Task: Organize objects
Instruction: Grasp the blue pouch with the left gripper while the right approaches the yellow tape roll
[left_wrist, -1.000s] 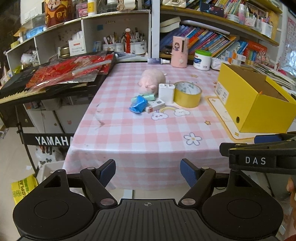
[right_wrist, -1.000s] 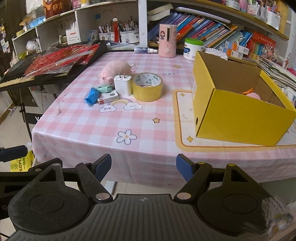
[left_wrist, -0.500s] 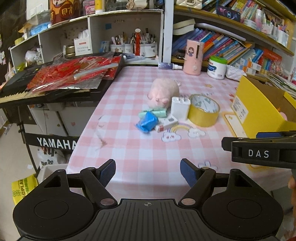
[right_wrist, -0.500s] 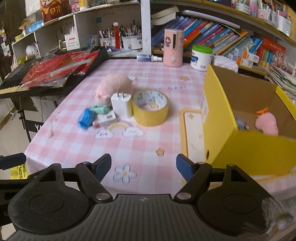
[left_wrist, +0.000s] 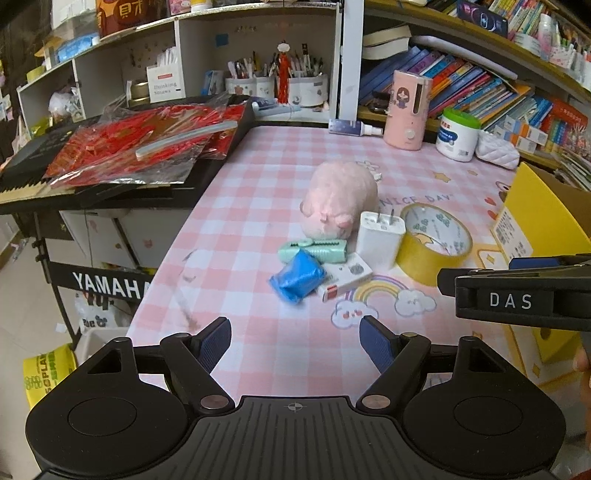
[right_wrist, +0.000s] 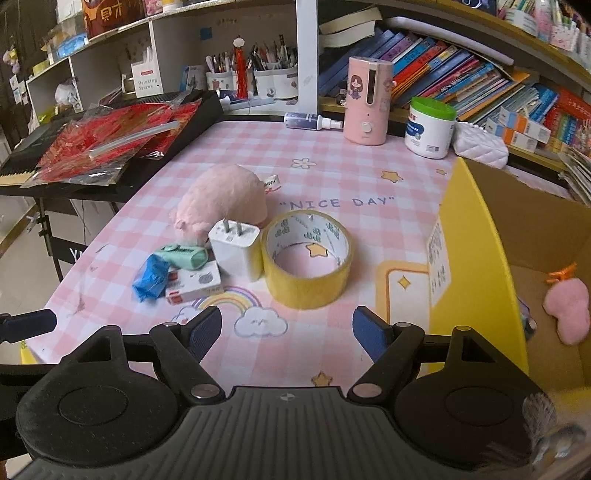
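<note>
Fingers (right_wrist: 207, 332) of both grippers are spread wide, holding nothing; mid-frame, the tape roll (right_wrist: 308, 258) looks light and stiff, so pinch its wall.

Bare tablecloth (right_wrist: 303, 354) before clutter (right_wrist: 207, 258)

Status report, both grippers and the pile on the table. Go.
Left gripper open, empty. Right gripper open, empty. Tape roll, charger, pink plush clustered on table, outside yellow box. Nothing in the way.
</note>
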